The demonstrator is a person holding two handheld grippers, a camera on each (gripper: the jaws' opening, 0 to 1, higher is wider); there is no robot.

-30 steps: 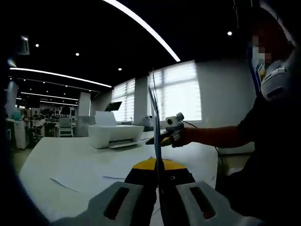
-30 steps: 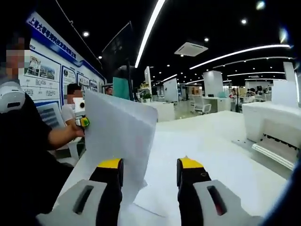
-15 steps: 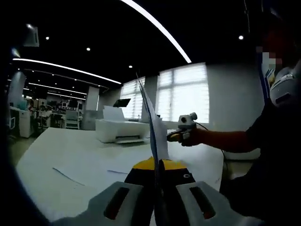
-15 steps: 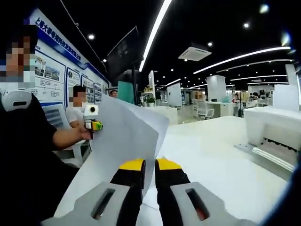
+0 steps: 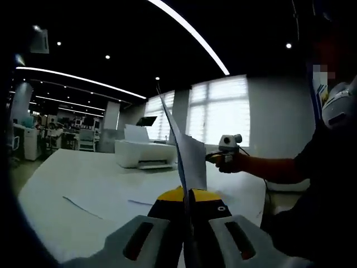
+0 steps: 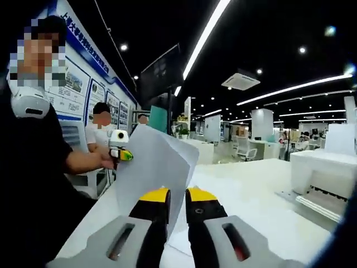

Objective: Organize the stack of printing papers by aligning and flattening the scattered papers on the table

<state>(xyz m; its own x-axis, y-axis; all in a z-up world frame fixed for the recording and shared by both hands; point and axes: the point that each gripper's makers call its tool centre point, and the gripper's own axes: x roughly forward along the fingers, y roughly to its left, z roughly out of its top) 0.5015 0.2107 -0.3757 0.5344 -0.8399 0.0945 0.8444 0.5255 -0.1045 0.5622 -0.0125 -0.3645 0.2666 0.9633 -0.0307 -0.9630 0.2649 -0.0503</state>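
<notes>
Both the left claw (image 5: 188, 196) and right claw (image 6: 177, 196) clamp one upright paper sheet (image 6: 153, 167); wall poster (image 6: 83, 84) text unreadable.

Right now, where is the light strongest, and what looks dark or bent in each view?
Left gripper view: the bright window backlights the paper, which looks grey; the ceiling light strip curves from the fisheye lens. Right gripper view: the paper is evenly lit; the ceiling is dark.
</notes>
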